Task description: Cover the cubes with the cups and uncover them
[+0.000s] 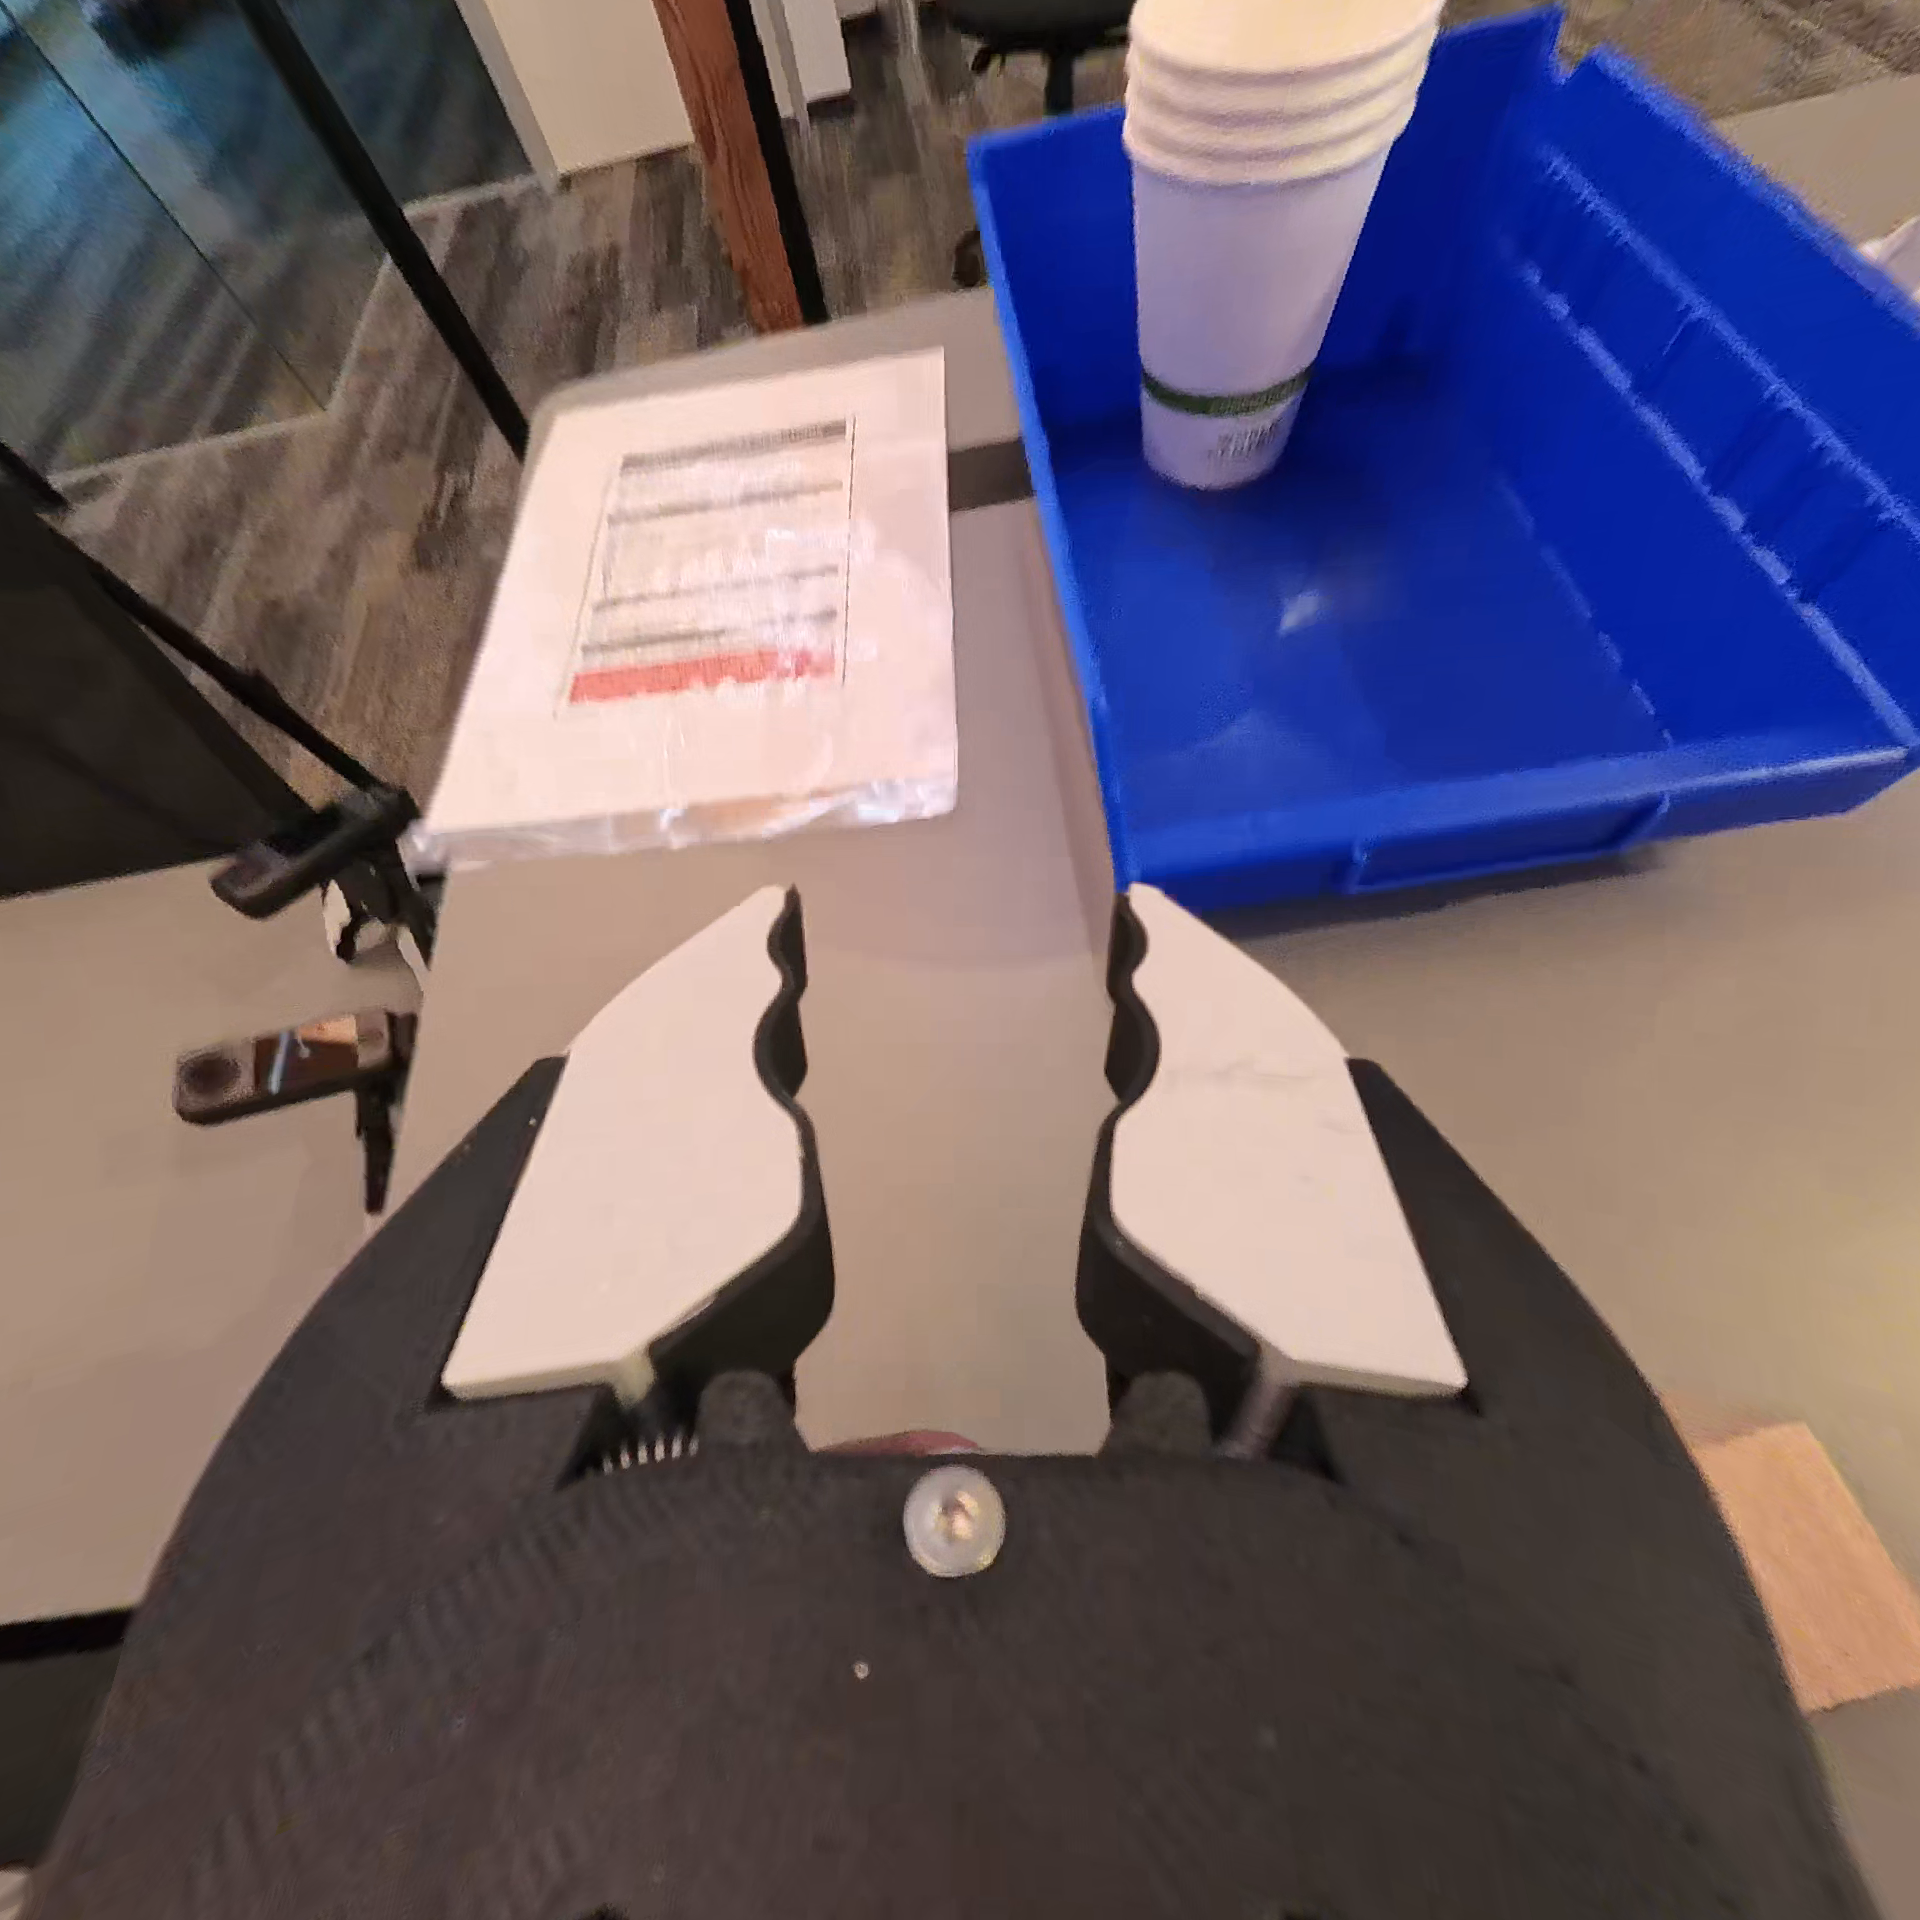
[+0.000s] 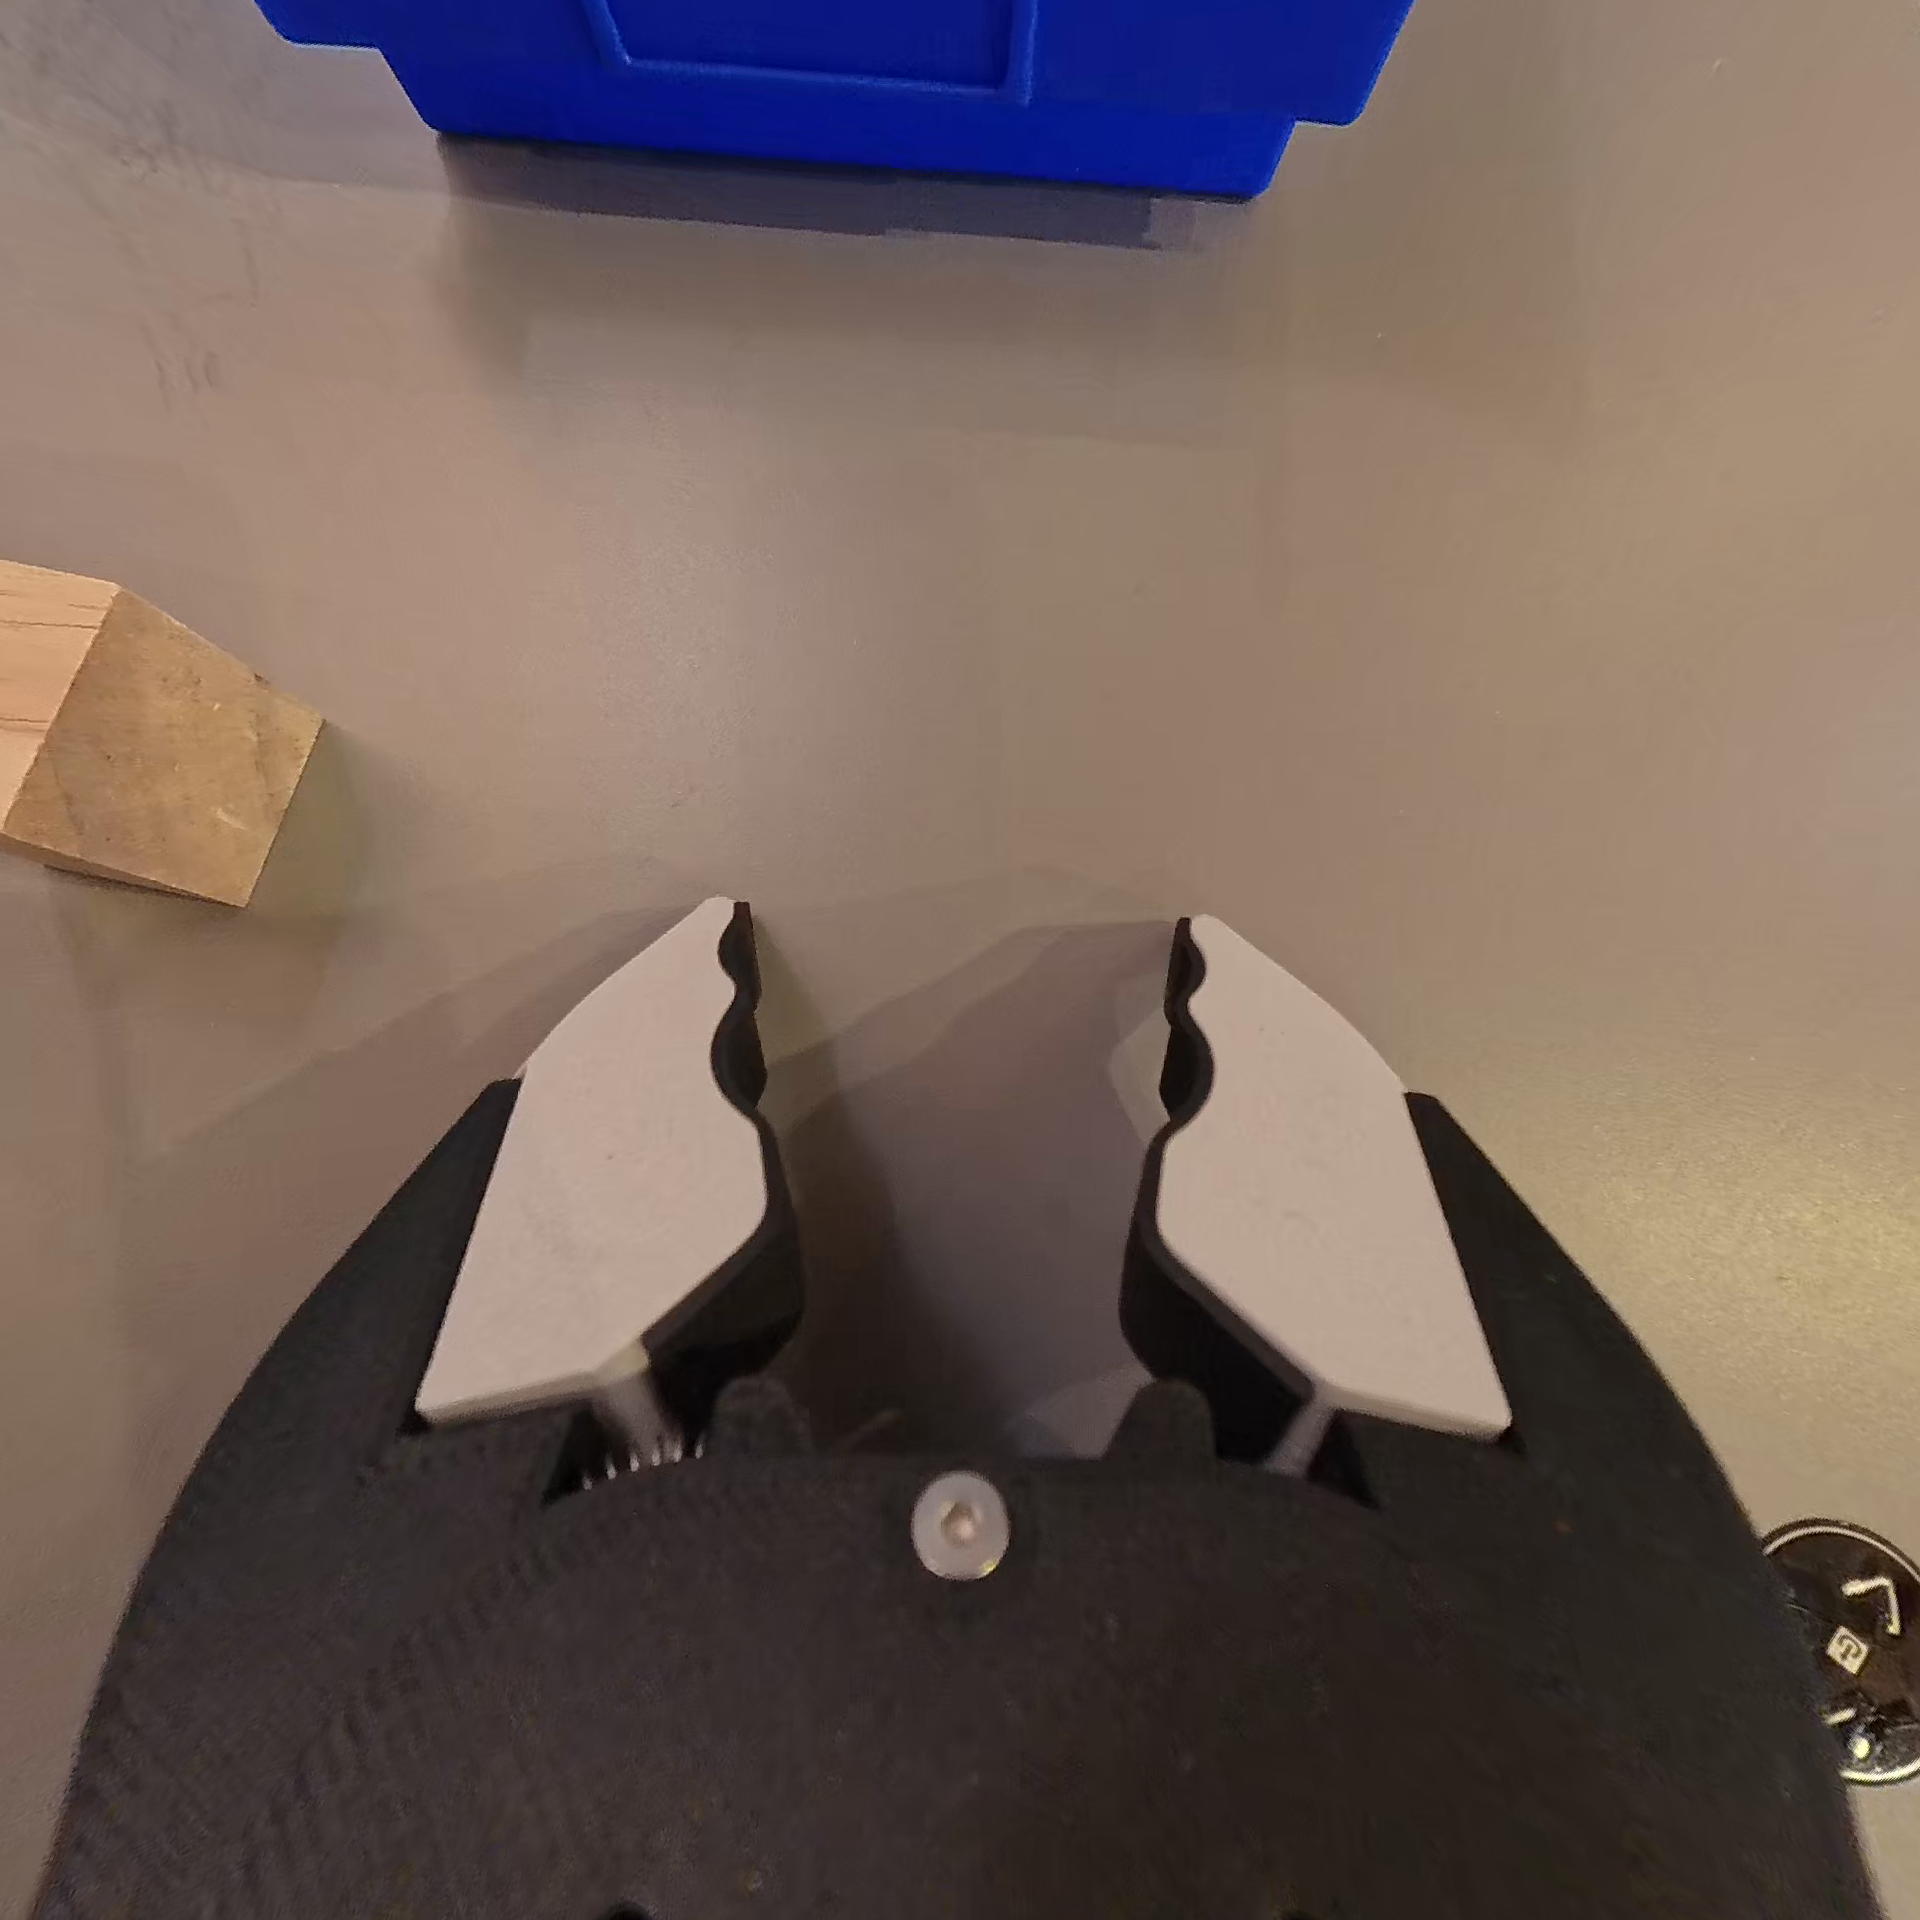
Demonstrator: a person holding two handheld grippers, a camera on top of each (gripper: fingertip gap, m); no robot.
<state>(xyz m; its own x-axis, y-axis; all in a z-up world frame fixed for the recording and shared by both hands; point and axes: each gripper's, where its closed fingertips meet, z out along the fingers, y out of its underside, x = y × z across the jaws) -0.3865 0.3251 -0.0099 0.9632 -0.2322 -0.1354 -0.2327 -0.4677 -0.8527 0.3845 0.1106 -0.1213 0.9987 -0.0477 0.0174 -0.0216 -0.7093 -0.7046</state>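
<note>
A stack of several white paper cups (image 1: 1242,249) stands upright in the far left corner of a blue plastic bin (image 1: 1766,582). My left gripper (image 1: 956,904) is open and empty above the grey table, short of the bin's near left corner. A wooden cube (image 1: 1808,1579) shows partly at the lower right, behind the gripper body. In the right wrist view my right gripper (image 2: 961,920) is open and empty just above the table. A wooden cube (image 2: 145,738) lies on the table to its left, apart from the fingers. The bin's front wall (image 2: 831,83) is ahead.
A white sheet of paper in a clear sleeve (image 1: 727,613) lies on the table left of the bin. A black clamp and stand (image 1: 332,862) are at the table's left edge. A round metal fitting (image 2: 1860,1642) sits in the table at the right gripper's lower right.
</note>
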